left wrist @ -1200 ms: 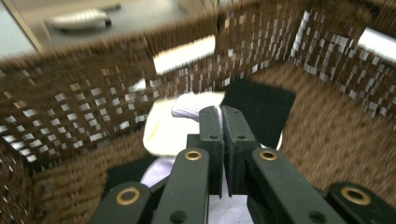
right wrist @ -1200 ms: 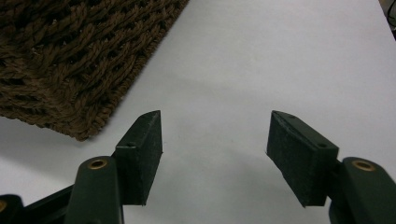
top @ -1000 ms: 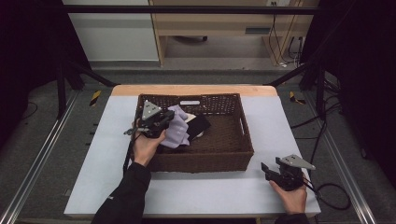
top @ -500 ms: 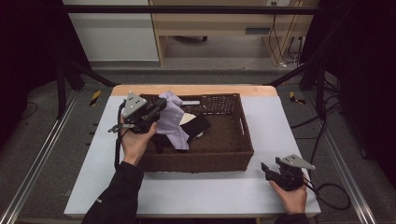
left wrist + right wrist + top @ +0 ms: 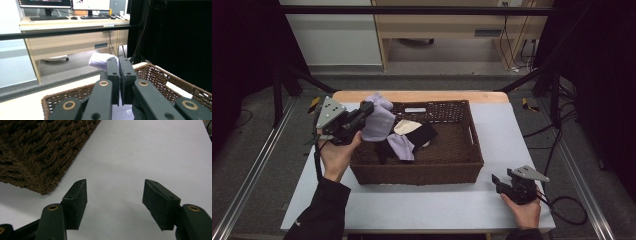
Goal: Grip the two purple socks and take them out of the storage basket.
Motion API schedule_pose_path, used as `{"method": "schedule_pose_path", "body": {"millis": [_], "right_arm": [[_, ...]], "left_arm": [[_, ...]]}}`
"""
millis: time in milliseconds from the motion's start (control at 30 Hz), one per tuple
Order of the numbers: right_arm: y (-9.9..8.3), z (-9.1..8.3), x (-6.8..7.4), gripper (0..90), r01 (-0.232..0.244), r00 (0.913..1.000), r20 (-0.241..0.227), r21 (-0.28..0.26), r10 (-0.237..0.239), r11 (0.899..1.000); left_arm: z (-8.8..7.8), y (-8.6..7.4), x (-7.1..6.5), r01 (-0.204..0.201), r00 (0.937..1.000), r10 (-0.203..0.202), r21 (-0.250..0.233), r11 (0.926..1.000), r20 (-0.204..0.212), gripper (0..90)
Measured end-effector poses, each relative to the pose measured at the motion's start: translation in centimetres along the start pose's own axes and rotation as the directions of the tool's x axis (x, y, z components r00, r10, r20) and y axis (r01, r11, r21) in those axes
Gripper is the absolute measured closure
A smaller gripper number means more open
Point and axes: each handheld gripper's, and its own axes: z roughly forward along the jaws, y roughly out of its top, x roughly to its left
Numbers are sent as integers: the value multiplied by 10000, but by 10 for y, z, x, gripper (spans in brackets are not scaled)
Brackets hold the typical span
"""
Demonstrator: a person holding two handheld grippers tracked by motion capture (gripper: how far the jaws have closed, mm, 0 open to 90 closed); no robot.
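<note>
Keep your left gripper clamped on the lavender sock hanging over the wicker basket's left rim, lifting clear before swinging aside, while your right gripper rests half-open and empty on the table.

surface: table with pale grey top and a wooden strip along its far edge | on it: 1 brown wicker basket, set left of centre, its near wall near the front edge | the basket's corner rests on the grey top | right side of top bare
</note>
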Motion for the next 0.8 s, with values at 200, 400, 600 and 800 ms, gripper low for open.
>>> {"method": "schedule_pose_path", "body": {"millis": [200, 400, 600, 800], "right_arm": [[0, 0, 0, 365, -11, 10000, 10, 15, 11, 10000], [0, 0, 0, 365, 0, 10000, 15, 24, 0, 10000], [0, 0, 0, 365, 14, 10000, 32, 22, -14, 10000], [-1, 0, 0, 365, -3, 10000, 41, 53, 3, 10000]], "left_arm": [[-18, 9, 11, -73, 9996, 67, -208, 9998, -269, 873], [-36, 14, 27, -103, 9970, 76, -346, 9993, -777, 874], [-51, 10, 44, 50, 9929, -93, -365, 9993, -1188, 874], [-63, -4, 61, 274, 9872, -308, -237, 9993, -1564, 873]]}}
